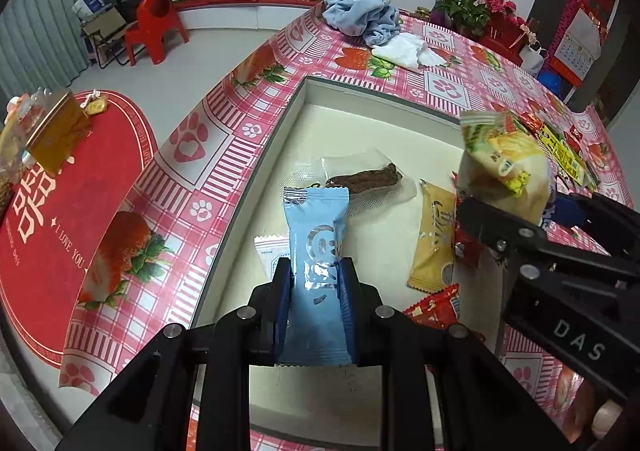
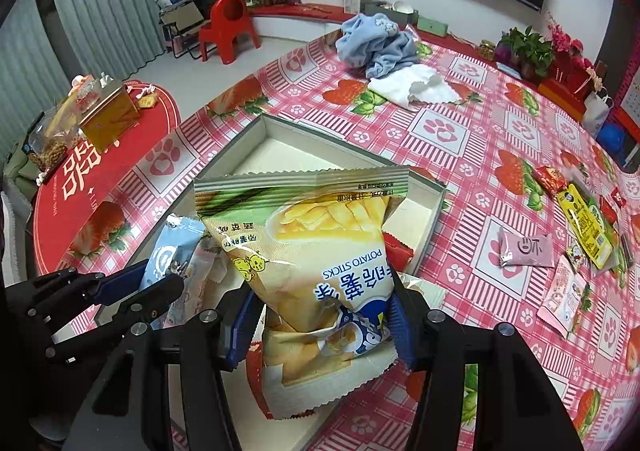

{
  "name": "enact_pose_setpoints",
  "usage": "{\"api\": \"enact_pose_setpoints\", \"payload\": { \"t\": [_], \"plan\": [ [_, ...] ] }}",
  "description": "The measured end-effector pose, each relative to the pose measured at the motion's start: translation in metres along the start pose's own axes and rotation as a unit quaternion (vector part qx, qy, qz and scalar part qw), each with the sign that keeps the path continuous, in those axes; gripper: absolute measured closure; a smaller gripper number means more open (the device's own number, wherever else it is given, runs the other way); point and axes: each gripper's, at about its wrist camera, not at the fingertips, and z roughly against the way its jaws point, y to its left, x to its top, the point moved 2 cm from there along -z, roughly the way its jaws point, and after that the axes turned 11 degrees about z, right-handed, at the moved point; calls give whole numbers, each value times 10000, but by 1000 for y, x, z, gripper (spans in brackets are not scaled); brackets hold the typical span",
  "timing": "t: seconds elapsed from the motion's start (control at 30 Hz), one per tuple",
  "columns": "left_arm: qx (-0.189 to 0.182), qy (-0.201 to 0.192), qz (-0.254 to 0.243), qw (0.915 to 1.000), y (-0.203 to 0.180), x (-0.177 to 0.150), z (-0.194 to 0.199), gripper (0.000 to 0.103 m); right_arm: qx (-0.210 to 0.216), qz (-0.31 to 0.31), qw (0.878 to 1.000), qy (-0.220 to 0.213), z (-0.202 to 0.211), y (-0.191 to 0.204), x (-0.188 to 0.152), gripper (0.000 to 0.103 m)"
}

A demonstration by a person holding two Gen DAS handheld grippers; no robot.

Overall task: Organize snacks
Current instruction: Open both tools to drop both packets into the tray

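My left gripper [image 1: 314,283] is shut on a light blue snack packet [image 1: 316,251] and holds it above the shallow cream tray [image 1: 352,119]. My right gripper [image 2: 322,315] is shut on a yellow potato sticks bag [image 2: 308,243] above the tray's [image 2: 280,147] right side; the bag also shows in the left wrist view [image 1: 504,167]. In the tray lie a clear packet with a brown bar [image 1: 364,179], a yellow packet [image 1: 432,239], a white packet [image 1: 272,251] and a red packet [image 1: 436,307]. The left gripper [image 2: 160,283] shows at the left of the right wrist view.
More snacks lie on the strawberry tablecloth to the right: a pink packet [image 2: 526,249], a yellow packet [image 2: 586,227], a red one [image 2: 552,179]. A blue cloth [image 2: 376,43] and white cloth [image 2: 416,87] lie at the far side. The table edge drops left to a red rug [image 1: 60,231].
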Motion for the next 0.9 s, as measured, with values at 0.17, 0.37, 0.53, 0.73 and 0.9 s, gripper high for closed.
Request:
{"api": "enact_pose_setpoints", "payload": {
  "t": [0.17,0.37,0.53,0.73,0.9],
  "plan": [
    [-9,83,-24,10000,-2,7,-7,78,92,-59,9998,155,-14,-2,11,45],
    [-130,187,97,9997,2,10,-9,78,183,-125,9991,367,-30,-4,25,45],
    [-149,235,113,9995,2,5,-9,40,763,-536,9938,604,-45,-13,31,38],
    [-224,67,-27,9997,-8,-2,4,37,813,-978,9918,148,-20,-35,11,11],
    [-261,-37,-167,9995,-23,-8,15,37,319,-1516,9873,-353,13,-86,-35,11]
  ]
}}
